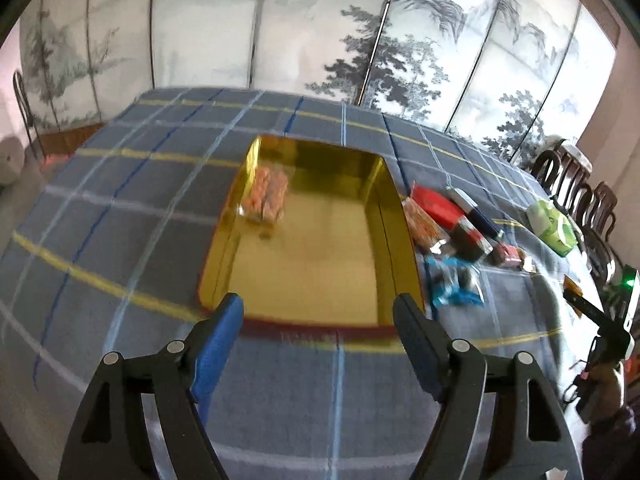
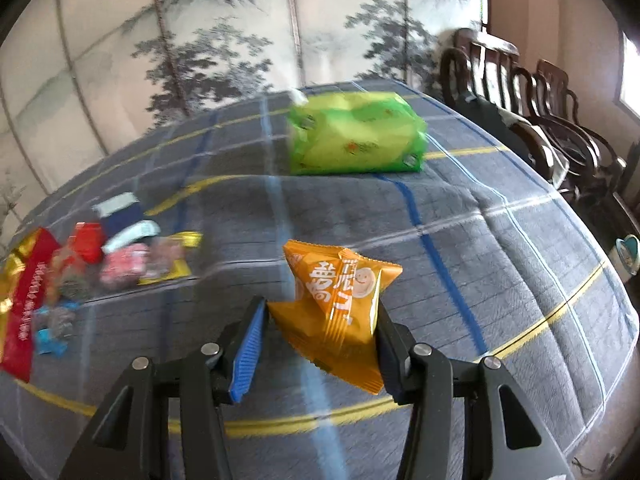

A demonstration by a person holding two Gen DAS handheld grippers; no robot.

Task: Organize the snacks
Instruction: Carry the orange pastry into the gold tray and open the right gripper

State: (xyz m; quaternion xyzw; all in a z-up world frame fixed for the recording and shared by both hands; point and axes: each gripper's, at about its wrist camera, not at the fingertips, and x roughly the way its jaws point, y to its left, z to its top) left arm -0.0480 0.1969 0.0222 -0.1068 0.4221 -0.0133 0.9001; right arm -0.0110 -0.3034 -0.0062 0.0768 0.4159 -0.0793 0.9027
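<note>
Right tongs pinch orange packet | left tongs empty

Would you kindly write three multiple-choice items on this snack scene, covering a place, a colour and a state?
1. Where does the loose pile of snacks lie in the left wrist view?
A. right of the tin
B. inside the tin
C. on a chair

2. What colour is the inside of the tin?
A. gold
B. white
C. black

3. What is the right gripper doing?
A. hanging open and empty
B. gripping an orange packet
C. gripping a green pack

Key: 1 A, the pile lies beside the right wall; 2 A, floor and walls shine gold; 3 B, both pads press it.
</note>
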